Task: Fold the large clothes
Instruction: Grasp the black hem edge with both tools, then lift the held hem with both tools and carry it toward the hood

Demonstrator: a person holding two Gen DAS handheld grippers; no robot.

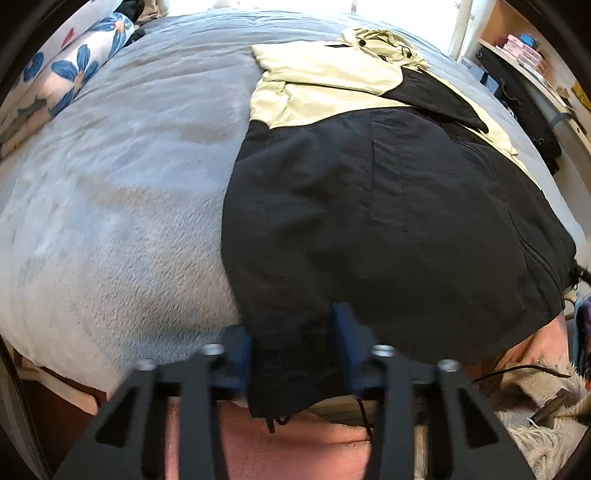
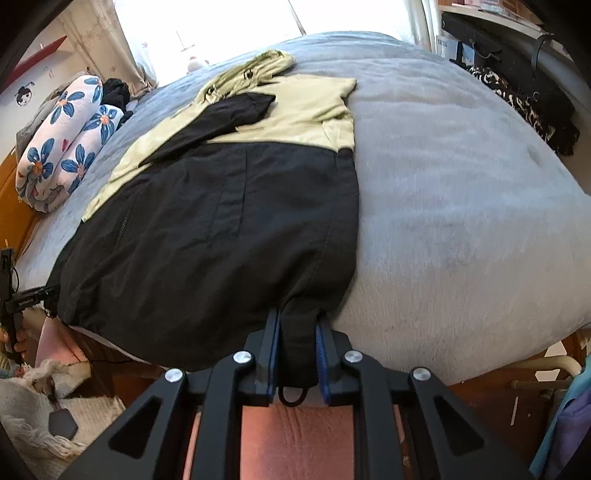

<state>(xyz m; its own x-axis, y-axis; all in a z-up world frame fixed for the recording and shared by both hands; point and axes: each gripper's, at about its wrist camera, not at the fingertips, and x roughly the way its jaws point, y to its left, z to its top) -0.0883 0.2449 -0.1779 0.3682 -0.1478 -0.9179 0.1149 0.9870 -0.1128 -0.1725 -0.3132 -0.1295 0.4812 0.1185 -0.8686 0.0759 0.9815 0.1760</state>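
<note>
The black and yellow jacket [image 1: 369, 192] lies flat on the grey bed [image 1: 129, 203]. The left tongs [image 1: 293, 354] and right tongs [image 2: 297, 354] each pinch a bottom corner. Best to lift both together and lay the bottom evenly over the top.

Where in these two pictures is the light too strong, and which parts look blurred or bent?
Left wrist view: window blown out white, gripper fingers blurred, bed bulging from fisheye. Right wrist view: window overexposed, jacket fairly sharp, bed edges curved.
</note>
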